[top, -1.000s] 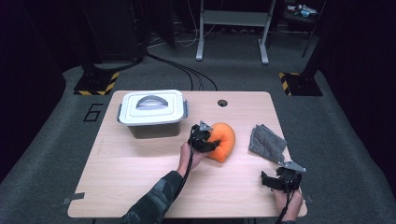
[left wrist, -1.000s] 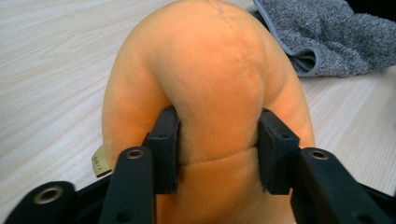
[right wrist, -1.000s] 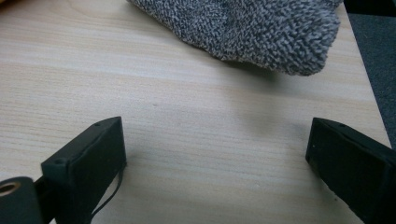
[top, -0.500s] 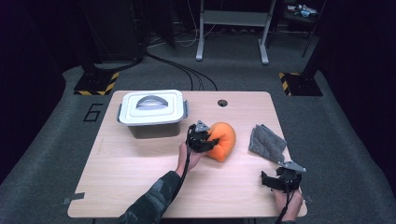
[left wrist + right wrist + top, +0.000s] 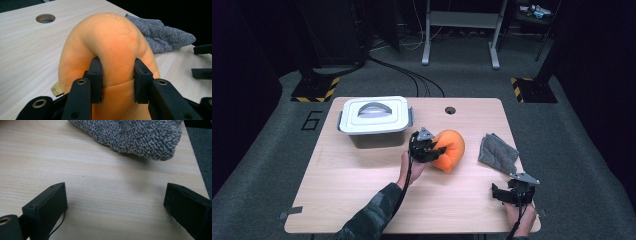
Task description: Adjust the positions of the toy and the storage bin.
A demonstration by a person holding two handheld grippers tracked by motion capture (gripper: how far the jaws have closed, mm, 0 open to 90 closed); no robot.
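Wooden table [image 5: 362, 180]; left claw [image 5: 117, 80] pinches orange cushion [image 5: 110, 42], underside hidden.

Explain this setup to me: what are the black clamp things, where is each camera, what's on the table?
No robot here: a person holds a two-jaw hand gripper in each hand. The high view looks down on the wooden table from above. The other two cameras ride on the grippers and look along their jaws. The left gripper is shut on an orange plush cushion, pinching a fold of it. The right gripper hangs open over bare wood, just short of a grey knitted cloth. A white lidded box with a grey handle sits at the table's far left.
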